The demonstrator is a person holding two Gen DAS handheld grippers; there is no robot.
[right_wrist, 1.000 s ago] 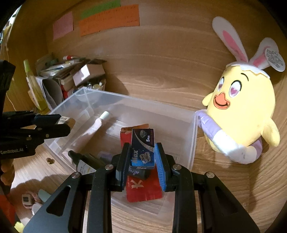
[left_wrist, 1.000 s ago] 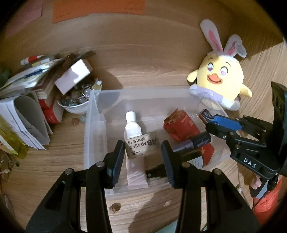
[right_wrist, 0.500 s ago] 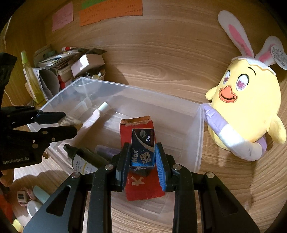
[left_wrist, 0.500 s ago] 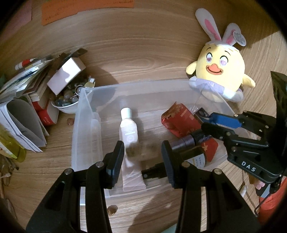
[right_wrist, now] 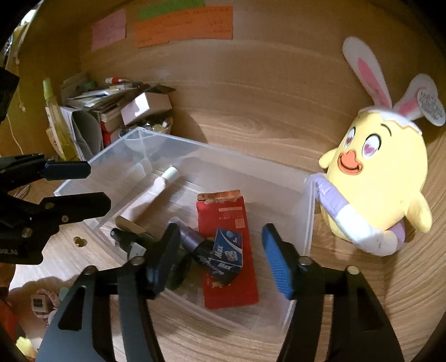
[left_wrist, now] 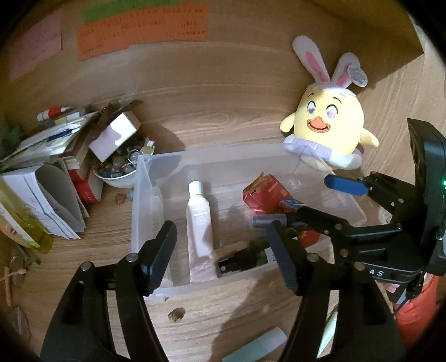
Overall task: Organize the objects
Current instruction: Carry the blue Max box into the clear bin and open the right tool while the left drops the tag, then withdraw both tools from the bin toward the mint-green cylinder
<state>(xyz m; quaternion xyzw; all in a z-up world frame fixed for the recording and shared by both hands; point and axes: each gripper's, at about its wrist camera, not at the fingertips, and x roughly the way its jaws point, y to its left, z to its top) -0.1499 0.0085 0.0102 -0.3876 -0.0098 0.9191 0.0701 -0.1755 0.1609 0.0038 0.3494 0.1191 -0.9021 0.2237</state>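
Wooden tabletop (right_wrist: 251,111), clear bin (right_wrist: 306,222) beside plush chick (right_wrist: 376,178).
My left tool (left_wrist: 223,250) and right tool (right_wrist: 220,259) just spread, pinching nothing; blue box (right_wrist: 228,253) and eraser (right_wrist: 131,225) lie in bin.

Wood-grain table (left_wrist: 223,306) meeting a wood-grain back wall (right_wrist: 251,83). Orange (right_wrist: 184,26), green (right_wrist: 170,5) and pink (right_wrist: 108,29) paper notes are stuck high on the wall, ahead and to the left of the hand-held gripper. Lighting is warm and dim, casting soft shadows across the table.
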